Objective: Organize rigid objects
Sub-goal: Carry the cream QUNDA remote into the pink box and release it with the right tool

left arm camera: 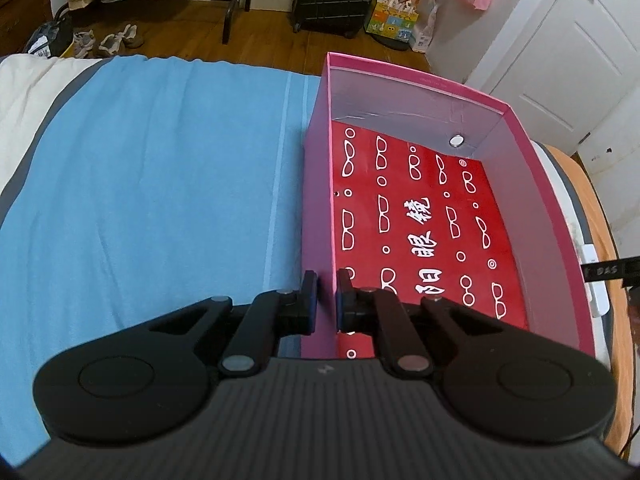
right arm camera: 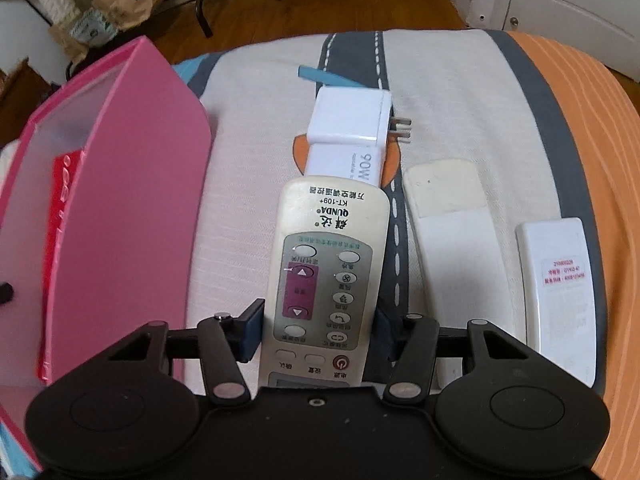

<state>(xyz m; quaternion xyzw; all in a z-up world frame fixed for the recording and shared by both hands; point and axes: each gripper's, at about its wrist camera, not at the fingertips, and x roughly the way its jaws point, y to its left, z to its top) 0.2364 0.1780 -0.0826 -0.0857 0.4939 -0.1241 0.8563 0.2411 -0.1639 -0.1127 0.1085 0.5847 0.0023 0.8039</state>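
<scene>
Left wrist view: left hand-held gripper pinches the near left wall of the one pink box, which sits on the bed toward its right edge; thin card, light, apt to flex; a single round metal disc lies in its far right corner.

Right wrist view: right hand-held gripper straddles the remote control, pads at its long sides, contact uncertain; stiff, light, smooth plastic, best held across the waist; one charger; two white casings toward the bed's right edge.
</scene>
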